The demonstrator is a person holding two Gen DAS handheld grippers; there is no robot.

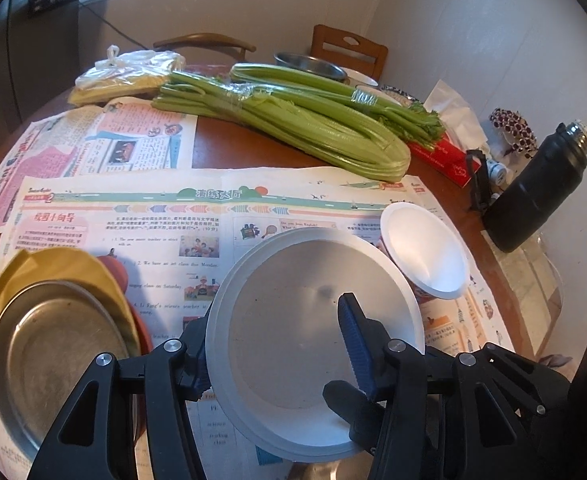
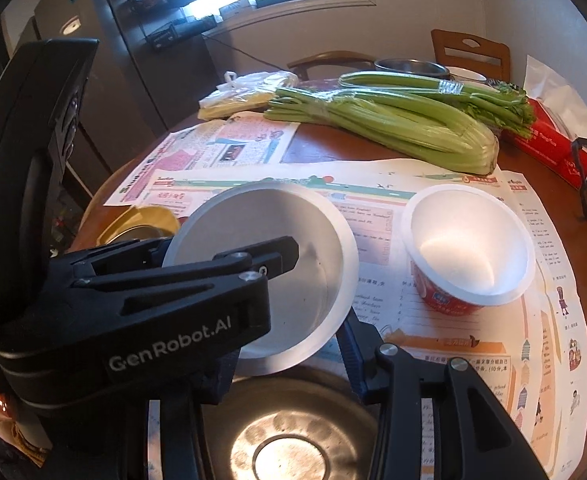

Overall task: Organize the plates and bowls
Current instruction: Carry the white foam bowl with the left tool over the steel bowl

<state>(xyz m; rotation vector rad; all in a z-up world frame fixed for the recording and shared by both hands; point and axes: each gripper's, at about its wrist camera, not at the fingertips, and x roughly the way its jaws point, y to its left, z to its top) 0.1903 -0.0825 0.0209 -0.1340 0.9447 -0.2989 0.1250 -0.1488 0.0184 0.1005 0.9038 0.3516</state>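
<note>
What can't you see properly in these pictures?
- Left wrist view: the yellow plate is mostly covered by the steel plate stacked on it.
- Both views: the far metal bowl sits behind the celery, inside hidden.
- Right wrist view: the left gripper hides one finger of the right gripper, so its grip is unclear.
- Both views: the newspaper print is too small to read.

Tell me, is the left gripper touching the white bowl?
Touching: the left wrist view shows the left gripper clamping the white bowl's rim.
</note>
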